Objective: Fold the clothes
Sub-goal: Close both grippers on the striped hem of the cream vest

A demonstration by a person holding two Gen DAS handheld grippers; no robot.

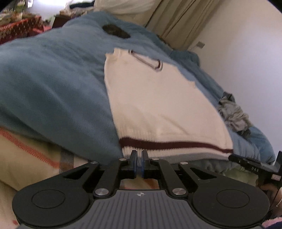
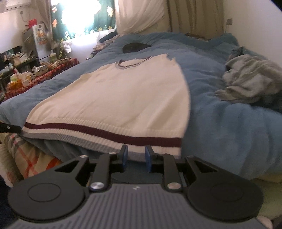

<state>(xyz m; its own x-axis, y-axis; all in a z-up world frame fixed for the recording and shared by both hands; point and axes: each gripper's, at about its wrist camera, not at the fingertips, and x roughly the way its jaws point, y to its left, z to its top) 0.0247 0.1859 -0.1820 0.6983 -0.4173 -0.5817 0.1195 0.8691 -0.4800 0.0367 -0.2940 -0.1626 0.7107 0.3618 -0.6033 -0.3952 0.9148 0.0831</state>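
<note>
Lying flat on the blue blanket (image 2: 220, 123) with its striped hem nearest, the cream sweater (image 2: 123, 98), ready for folding, left gripper (image 1: 139, 155) clenched empty at the hem's left corner, right gripper (image 2: 136, 151) parted, gripping nothing, by the right corner.

A lived-in home bedroom: a bed (image 2: 220, 123) under a blue blanket (image 2: 211, 109) fills the room. Beyond its far end hang curtains (image 2: 193, 15); left of it stands what looks like a small fridge (image 2: 37, 42) beside a cluttered table (image 2: 52, 70).
</note>
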